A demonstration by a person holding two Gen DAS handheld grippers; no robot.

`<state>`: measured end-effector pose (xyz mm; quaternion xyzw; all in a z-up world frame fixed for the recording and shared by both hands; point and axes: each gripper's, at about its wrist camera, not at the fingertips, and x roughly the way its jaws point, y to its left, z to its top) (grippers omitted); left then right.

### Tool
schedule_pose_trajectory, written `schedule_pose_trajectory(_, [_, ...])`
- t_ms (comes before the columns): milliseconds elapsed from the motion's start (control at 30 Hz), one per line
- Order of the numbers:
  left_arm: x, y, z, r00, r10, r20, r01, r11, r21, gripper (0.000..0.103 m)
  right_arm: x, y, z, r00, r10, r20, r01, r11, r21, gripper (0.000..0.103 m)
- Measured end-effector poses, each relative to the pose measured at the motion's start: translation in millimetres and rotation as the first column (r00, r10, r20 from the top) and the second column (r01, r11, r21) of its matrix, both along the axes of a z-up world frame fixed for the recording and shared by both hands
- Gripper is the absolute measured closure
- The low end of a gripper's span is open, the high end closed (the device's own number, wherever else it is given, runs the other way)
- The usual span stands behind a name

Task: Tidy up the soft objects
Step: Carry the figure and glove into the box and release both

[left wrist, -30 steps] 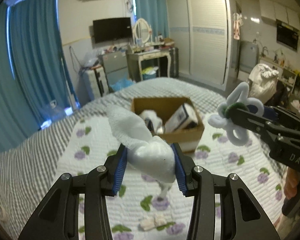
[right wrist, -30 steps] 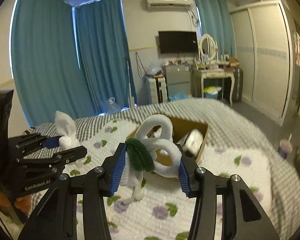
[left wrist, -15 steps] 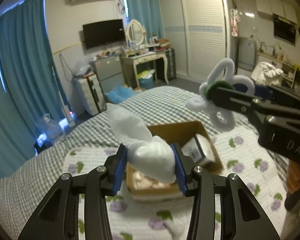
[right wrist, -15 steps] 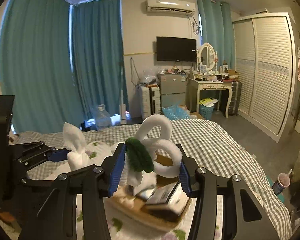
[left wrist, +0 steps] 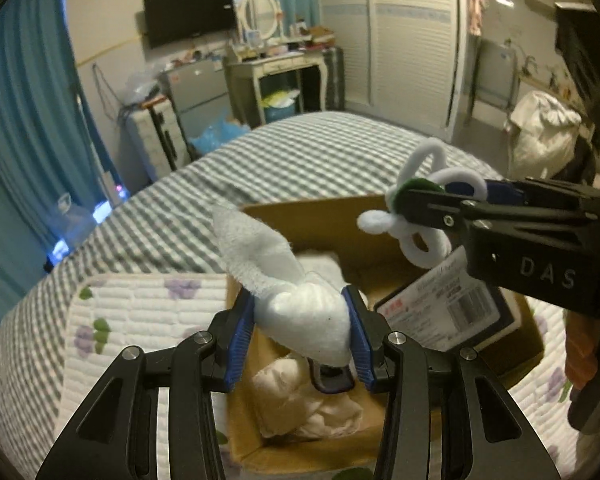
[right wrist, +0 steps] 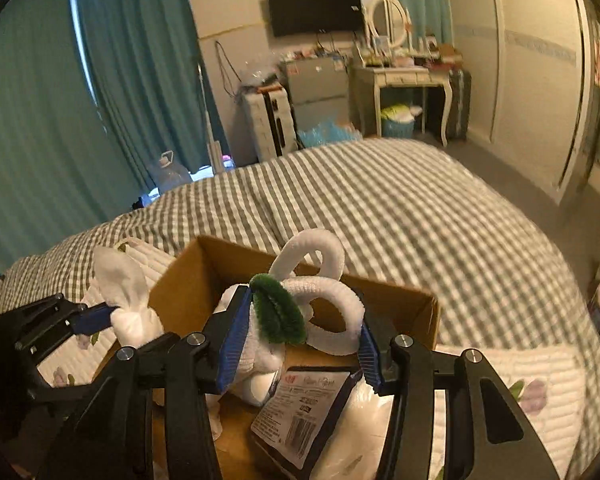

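The left gripper (left wrist: 300, 336) is clamped on a white sock (left wrist: 300, 312) over the cardboard box (left wrist: 320, 210); the right gripper (right wrist: 298, 338) pinches a white-and-green pipe-cleaner flower (right wrist: 308, 312) above the box's packaged item (right wrist: 306, 412); beyond lies the checked bedspread (right wrist: 400, 216)

I see a white sock (left wrist: 300, 312) between blue pads (left wrist: 240, 344), a white-and-green chenille flower (right wrist: 300, 312), a brown cardboard box (right wrist: 188, 284), grey-checked bedding (right wrist: 380, 208), teal curtains (right wrist: 40, 100) upper left, and perhaps purple flowers on the white quilt (left wrist: 140, 304).
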<state>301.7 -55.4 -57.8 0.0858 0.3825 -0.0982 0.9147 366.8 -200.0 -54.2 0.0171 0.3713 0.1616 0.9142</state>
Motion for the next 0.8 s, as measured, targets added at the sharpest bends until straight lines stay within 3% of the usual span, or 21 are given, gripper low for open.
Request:
schedule_pose_trajectory(100, [-3,-9,1,0.999,-0.036,0.005,0.036,0.999,0.005,0.057,-4,0,0,1.0,-0.004,0.01,0.004,1.0,-0.016,0.048])
schedule_pose_trajectory(133, [-4,-12,2,0.999,-0.033,0.005,0.033,0.999,0.016,0.047,-6,-1,3,1.0,-0.012,0.014,0.013,0.999,-0.029,0.048])
schedule_pose_trajectory(167, [-3,-14,2,1.0,-0.019,0.004,0.019,0.999,0.034,0.029,-8,-1,5,1.0,-0.019,0.023,0.02,0.999,-0.035,0.044])
schedule_pose_trajectory(200, [-6,-15,6,1.0,-0.002,0.017,0.001,0.999,0.046,0.025,-10,-3,10,0.999,-0.03,0.035,0.031,0.999,-0.035,0.042])
schedule_pose_trajectory(267, [-8,-16,14,0.999,0.018,0.03,-0.02,0.998,0.06,0.023,-14,-6,21,0.998,-0.048,0.048,0.049,0.998,-0.03,0.03])
schedule_pose_trajectory(333, [-11,-15,23,0.999,0.048,0.016,-0.049,0.996,0.079,0.022,-22,-10,36,0.997,-0.057,0.057,0.058,0.998,-0.02,0.024])
schedule_pose_trajectory(633, [-98,-5,132,0.98,0.104,0.171,-0.112,0.993,0.033,0.022,-106,-41,152,0.976,-0.072,0.207,0.069,0.997,0.02,0.011])
schedule_pose_trajectory(733, [-139,-4,163,0.964,0.115,0.239,-0.128,0.991,0.037,0.005,-151,-51,185,0.966,-0.067,0.25,0.066,0.998,0.012,0.008])
schedule_pose_trajectory(800, [-166,-2,181,0.95,0.124,0.286,-0.145,0.988,0.054,0.005,-178,-56,199,0.96,-0.068,0.271,0.071,0.997,-0.002,0.003])
